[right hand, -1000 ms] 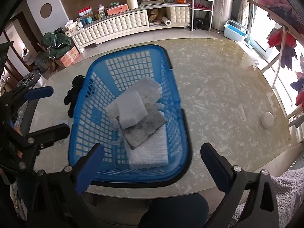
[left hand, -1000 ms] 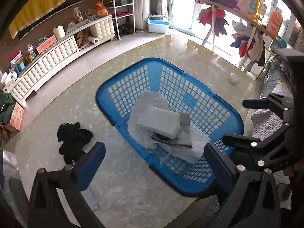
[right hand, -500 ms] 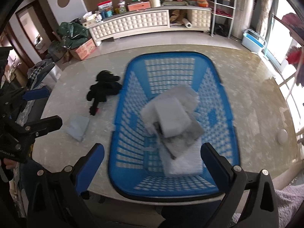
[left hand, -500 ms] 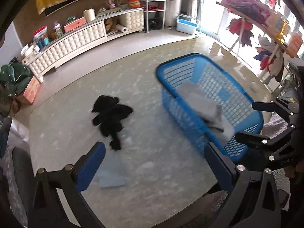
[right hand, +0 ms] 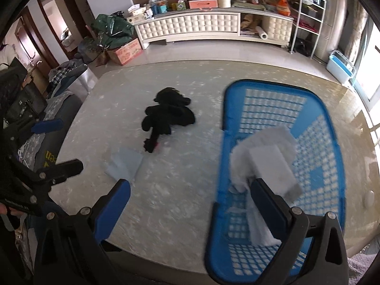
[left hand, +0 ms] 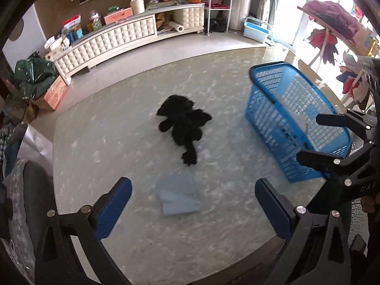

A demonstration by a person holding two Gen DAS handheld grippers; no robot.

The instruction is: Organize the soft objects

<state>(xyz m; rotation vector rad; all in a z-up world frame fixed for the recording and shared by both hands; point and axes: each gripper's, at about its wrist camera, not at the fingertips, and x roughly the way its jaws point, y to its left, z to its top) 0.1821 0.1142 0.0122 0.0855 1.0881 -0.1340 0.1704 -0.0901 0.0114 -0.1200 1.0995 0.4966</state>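
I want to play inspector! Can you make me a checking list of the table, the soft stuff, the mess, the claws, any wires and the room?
Surface: pale marbled table, glossy.
Job's things: black plush and blue cloth lie on the table outside the basket; pale folded cloths sit inside it.
Clutter: small white disc on the table beside the basket.
Claws: left claw open, empty, above the blue cloth; right claw open, empty, near the basket's edge.
Cables: nothing seen.
Surroundings: white cabinet with boxes on top, wire shelf, cardboard box on the floor, clothes rack.
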